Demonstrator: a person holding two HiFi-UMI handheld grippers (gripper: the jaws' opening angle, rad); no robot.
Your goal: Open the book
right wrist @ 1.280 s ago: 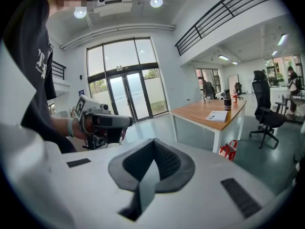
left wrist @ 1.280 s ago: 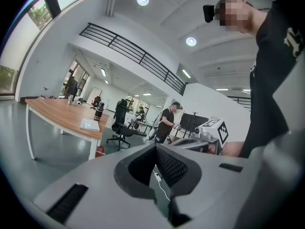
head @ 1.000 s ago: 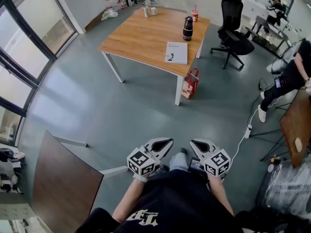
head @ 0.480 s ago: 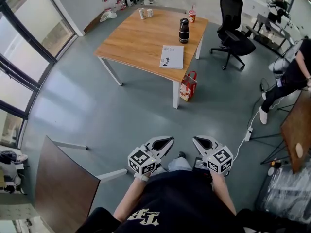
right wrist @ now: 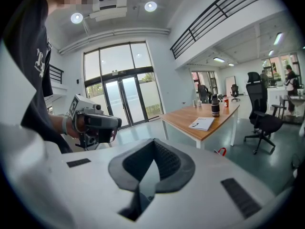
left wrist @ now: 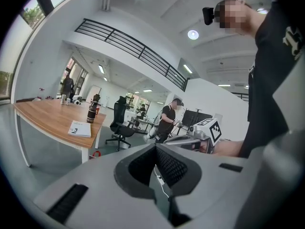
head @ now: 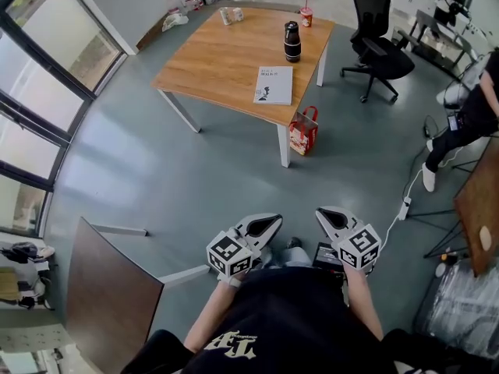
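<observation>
Open office: desks (head: 226, 57), swivel chair (head: 380, 41), monitors (left wrist: 196, 117).

Smooth matt wooden desk (head: 226, 61) there, pale paper-covered book (head: 274, 84), glossy dark bottle (head: 292, 41), smooth grey floor (head: 195, 178).

The cover print on the book (head: 273, 85) is too small to read. A person (head: 470, 115) is cut off by the head view's right edge. Small items (head: 228, 15) at the far corner of the wooden table (head: 218, 61) cannot be identified.
</observation>
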